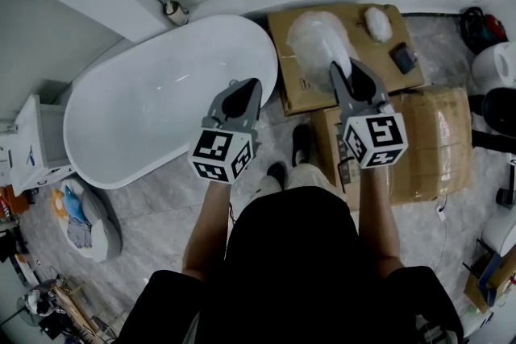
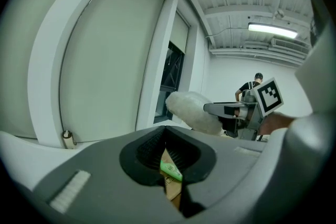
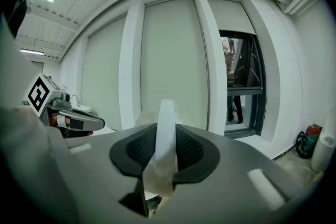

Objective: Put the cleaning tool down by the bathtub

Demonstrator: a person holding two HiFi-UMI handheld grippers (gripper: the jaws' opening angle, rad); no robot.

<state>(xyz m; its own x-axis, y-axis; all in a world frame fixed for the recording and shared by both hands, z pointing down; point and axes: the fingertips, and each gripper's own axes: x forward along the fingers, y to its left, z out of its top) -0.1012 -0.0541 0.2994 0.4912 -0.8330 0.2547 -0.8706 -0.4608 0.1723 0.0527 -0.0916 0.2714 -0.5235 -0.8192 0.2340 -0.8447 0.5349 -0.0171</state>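
The white oval bathtub [image 1: 153, 105] lies on the floor at the left in the head view. My right gripper [image 1: 345, 72] is shut on the cleaning tool, whose fluffy white head [image 1: 316, 38] sticks out over a cardboard box. In the right gripper view the tool's white handle [image 3: 166, 123] stands upright between the black pads [image 3: 137, 148]. My left gripper [image 1: 243, 86] hovers over the tub's right end, shut with nothing in it. From the left gripper view [image 2: 167, 131] I see the fluffy head [image 2: 190, 110] and the right gripper [image 2: 231, 109] off to the right.
Two cardboard boxes [image 1: 423, 145] [image 1: 289, 52] sit right of the tub, with small items [image 1: 376, 22] on the far one. A white cabinet [image 1: 28, 142] and a basket of cloths [image 1: 85, 217] stand at the left. A person [image 2: 253, 86] stands far off.
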